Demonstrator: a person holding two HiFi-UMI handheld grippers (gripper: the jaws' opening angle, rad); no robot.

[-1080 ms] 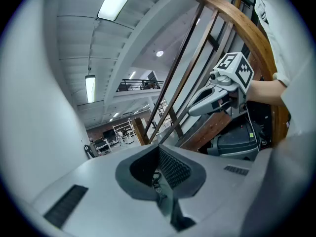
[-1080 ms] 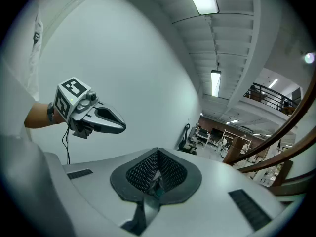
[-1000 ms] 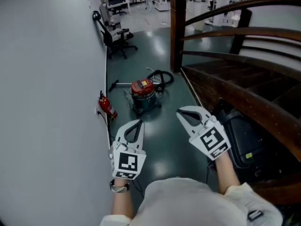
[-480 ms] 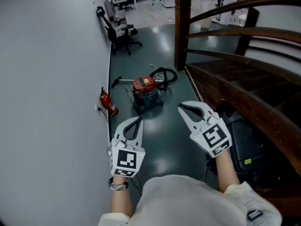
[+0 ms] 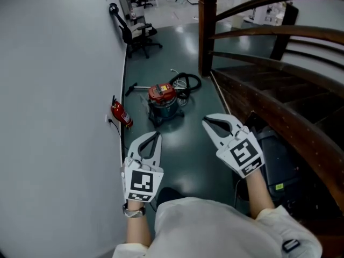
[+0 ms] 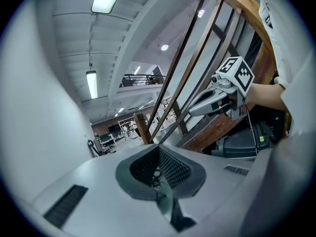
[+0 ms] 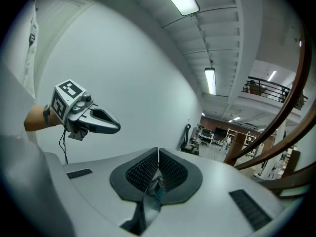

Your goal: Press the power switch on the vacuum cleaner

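A vacuum cleaner (image 5: 162, 102) with a red top and dark teal drum stands on the green floor in the head view, its black hose (image 5: 186, 83) coiled behind it. My left gripper (image 5: 153, 136) is shut and empty, held in the air well short of the vacuum, near the white wall. My right gripper (image 5: 207, 121) is also shut with nothing in it, level with the left one and to the vacuum's right. In the left gripper view the right gripper (image 6: 193, 111) shows against the stair rail; in the right gripper view the left gripper (image 7: 116, 127) shows against the wall.
A red fire extinguisher (image 5: 121, 114) stands by the white wall (image 5: 59, 90) at left. A wooden staircase with railing (image 5: 269, 79) runs along the right, with a black case (image 5: 277, 165) below it. Black office chairs (image 5: 134, 34) stand farther down the corridor.
Both grippers have moved forward along the corridor toward the vacuum cleaner, which now appears a little nearer. Both stay shut.
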